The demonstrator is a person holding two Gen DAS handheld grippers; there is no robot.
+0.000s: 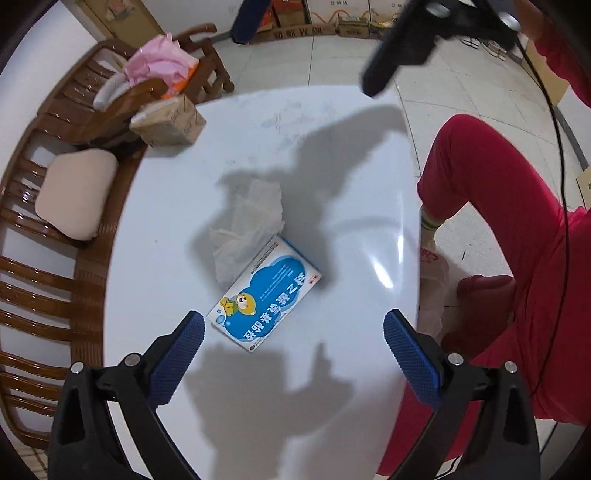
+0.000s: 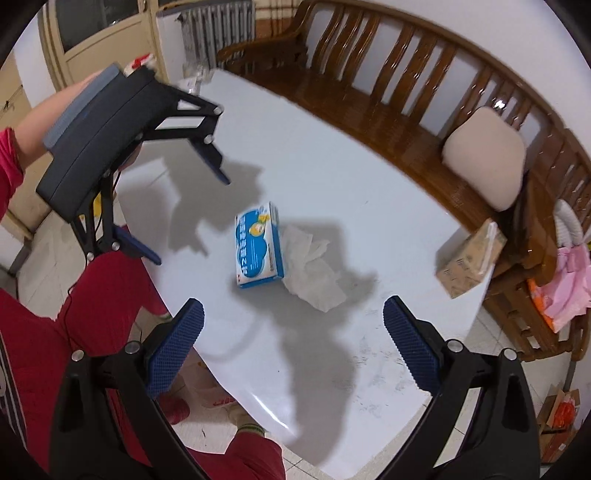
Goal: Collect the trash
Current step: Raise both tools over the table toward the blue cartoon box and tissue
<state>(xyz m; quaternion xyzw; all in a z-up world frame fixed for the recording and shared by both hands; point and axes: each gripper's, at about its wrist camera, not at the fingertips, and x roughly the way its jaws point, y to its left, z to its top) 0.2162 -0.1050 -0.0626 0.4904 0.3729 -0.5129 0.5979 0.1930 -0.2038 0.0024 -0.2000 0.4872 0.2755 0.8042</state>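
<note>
A blue and white medicine box [image 1: 264, 295] with a cartoon bear lies flat on the white table [image 1: 258, 147]. A crumpled white tissue [image 1: 247, 225] lies against its far side. My left gripper [image 1: 293, 332] is open above the table, just short of the box. In the right wrist view the box [image 2: 258, 245] and tissue [image 2: 314, 271] lie mid-table, ahead of my open right gripper [image 2: 293, 325]. The left gripper [image 2: 192, 218] shows there at the left, open, above the table edge. The right gripper [image 1: 314, 48] shows at the top of the left wrist view.
A brown tissue pack [image 2: 471, 258] stands at the table's edge by a wooden bench [image 2: 388, 92] with a beige cushion [image 2: 484, 155] and pink cloth [image 2: 569, 280]. The person's red trousers [image 1: 498, 229] are beside the table. Cardboard boxes [image 1: 306, 29] line the far wall.
</note>
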